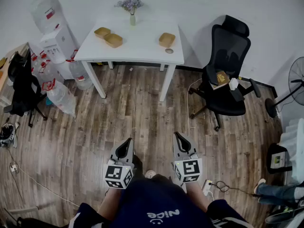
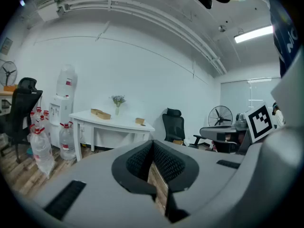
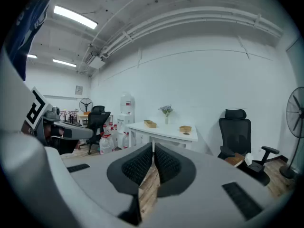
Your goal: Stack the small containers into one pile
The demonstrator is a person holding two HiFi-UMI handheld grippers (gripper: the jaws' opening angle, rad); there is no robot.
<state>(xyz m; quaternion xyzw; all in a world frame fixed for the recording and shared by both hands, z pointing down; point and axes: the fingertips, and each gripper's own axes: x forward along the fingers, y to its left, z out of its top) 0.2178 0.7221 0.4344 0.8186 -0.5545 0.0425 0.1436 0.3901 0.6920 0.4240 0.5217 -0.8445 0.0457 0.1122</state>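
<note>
Three small wooden containers rest on the white table (image 1: 142, 46) far ahead: two close together at its left, one (image 1: 102, 32) beside the other (image 1: 114, 40), and a third (image 1: 166, 39) at its right. In the left gripper view they are tiny, the pair (image 2: 100, 113) and the single one (image 2: 139, 121); the right gripper view shows the pair (image 3: 150, 124) and the single one (image 3: 185, 128). My left gripper (image 1: 127, 146) and right gripper (image 1: 181, 140) hang low over the wood floor, well short of the table. Both are shut with nothing between the jaws.
A vase of flowers (image 1: 132, 12) stands at the table's back edge, and a small disc (image 1: 169, 51) lies near the right container. A black office chair (image 1: 227, 75) is to the right. A water dispenser (image 1: 54, 37) and bottles (image 1: 61, 96) stand to the left. Cables (image 1: 28, 177) cross the floor.
</note>
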